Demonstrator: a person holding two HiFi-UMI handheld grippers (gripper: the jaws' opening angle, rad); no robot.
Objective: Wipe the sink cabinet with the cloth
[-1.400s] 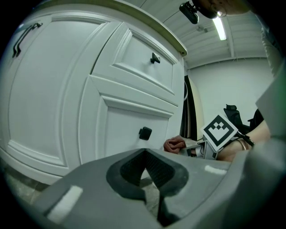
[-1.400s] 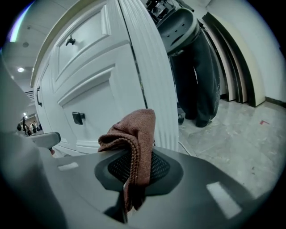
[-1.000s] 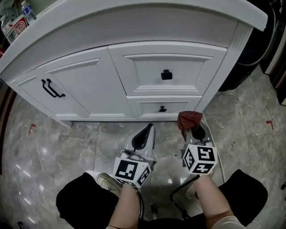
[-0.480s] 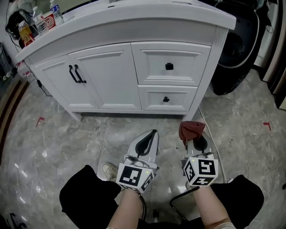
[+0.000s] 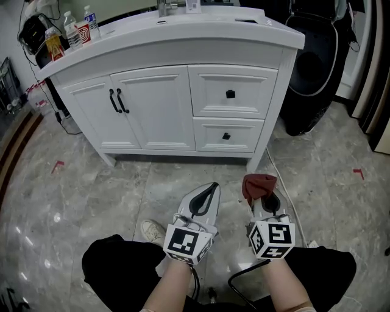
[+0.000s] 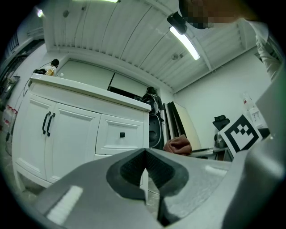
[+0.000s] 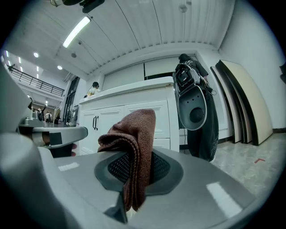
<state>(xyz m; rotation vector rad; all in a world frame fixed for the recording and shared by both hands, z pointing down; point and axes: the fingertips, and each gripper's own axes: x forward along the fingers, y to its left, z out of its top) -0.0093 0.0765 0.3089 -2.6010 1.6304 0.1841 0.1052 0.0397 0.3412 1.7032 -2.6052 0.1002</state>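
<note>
The white sink cabinet (image 5: 177, 103) stands ahead, with two doors at its left and two drawers (image 5: 230, 92) at its right. My right gripper (image 5: 261, 194) is shut on a folded reddish-brown cloth (image 5: 257, 183), held low over the floor well short of the cabinet. In the right gripper view the cloth (image 7: 132, 147) hangs pinched between the jaws, with the cabinet (image 7: 134, 116) behind. My left gripper (image 5: 206, 194) is shut and holds nothing, level with the right one. In the left gripper view the cabinet (image 6: 76, 134) shows beyond the closed jaws, and the cloth (image 6: 177, 145) at the right.
Bottles (image 5: 72, 31) and a faucet (image 5: 164, 6) stand on the countertop. A black massage chair (image 5: 314, 67) stands right of the cabinet. A cable (image 5: 277, 180) runs along the grey marble floor (image 5: 79, 195). My knees and a white shoe (image 5: 150, 231) are at the bottom.
The view has pulled back from the cabinet, so its top and the bottles show. Both grippers keep their hold and pose, now farther from the cabinet front.
</note>
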